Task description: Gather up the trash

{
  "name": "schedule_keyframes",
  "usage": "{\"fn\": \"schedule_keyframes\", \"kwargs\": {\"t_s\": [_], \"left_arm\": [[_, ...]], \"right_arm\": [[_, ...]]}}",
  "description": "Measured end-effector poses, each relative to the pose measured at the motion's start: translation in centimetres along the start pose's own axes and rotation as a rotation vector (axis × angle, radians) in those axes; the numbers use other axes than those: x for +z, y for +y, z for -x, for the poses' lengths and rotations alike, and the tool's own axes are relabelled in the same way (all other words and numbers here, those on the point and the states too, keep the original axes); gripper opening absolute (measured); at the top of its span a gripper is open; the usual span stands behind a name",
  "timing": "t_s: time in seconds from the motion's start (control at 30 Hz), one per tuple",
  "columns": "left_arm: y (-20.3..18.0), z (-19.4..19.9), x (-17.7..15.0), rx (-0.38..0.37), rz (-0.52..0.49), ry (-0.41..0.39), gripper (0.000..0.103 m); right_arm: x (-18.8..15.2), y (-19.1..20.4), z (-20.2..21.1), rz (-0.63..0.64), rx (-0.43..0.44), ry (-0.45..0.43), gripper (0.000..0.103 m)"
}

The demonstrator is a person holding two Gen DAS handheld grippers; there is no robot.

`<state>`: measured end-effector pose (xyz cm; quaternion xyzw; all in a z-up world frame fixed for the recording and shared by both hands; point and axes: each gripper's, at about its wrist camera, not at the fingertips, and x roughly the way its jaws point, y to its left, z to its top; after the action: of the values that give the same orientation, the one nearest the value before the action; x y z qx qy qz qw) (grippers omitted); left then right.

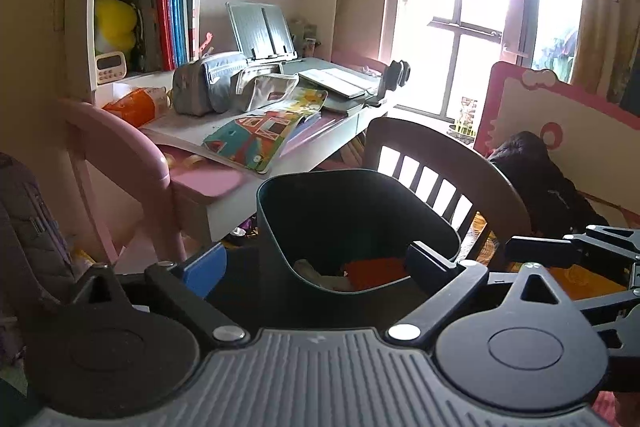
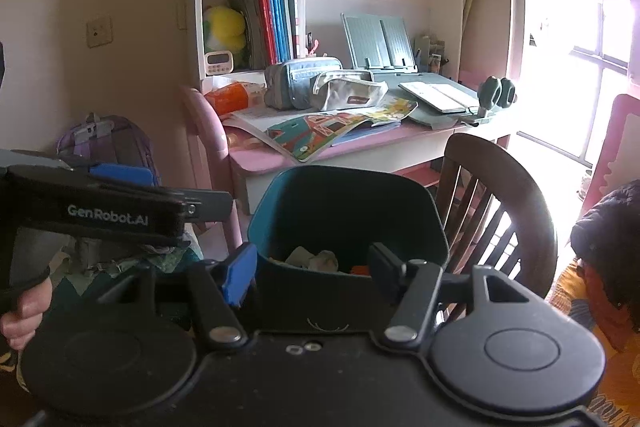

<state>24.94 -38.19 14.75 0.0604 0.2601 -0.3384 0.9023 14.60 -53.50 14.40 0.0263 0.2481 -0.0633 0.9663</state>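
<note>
left gripper (image 1: 316, 263): jaws wide, empty
right gripper (image 2: 312, 273): jaws apart, empty
trash bin (image 2: 344, 203): upright, mouth up, crumpled paper (image 2: 316, 259) inside
right view only: purple backpack (image 2: 106, 143)

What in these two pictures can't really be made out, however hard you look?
- Bin contents: both views show only a pale crumpled bit and something orange; the near wall hides the rest.
- Outside the window: washed out by glare in both views.
- Timer digits: too small.
- Floor under the desk: dark, cluttered in the left view, blocked by the bin.
- Dark bundle: cut off by the right view's edge.
</note>
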Motion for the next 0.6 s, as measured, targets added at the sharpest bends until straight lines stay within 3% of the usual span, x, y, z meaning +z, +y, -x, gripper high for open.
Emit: {"fn": "schedule_keyframes", "kwargs": {"t_s": [0.6], "left_arm": [[-1.1,3.9,1.7,0.006,-0.014,-0.038,0.098]], "right_arm": [[1.1,0.5,3.3,0.009,-0.021,-0.024,0.064]]}}
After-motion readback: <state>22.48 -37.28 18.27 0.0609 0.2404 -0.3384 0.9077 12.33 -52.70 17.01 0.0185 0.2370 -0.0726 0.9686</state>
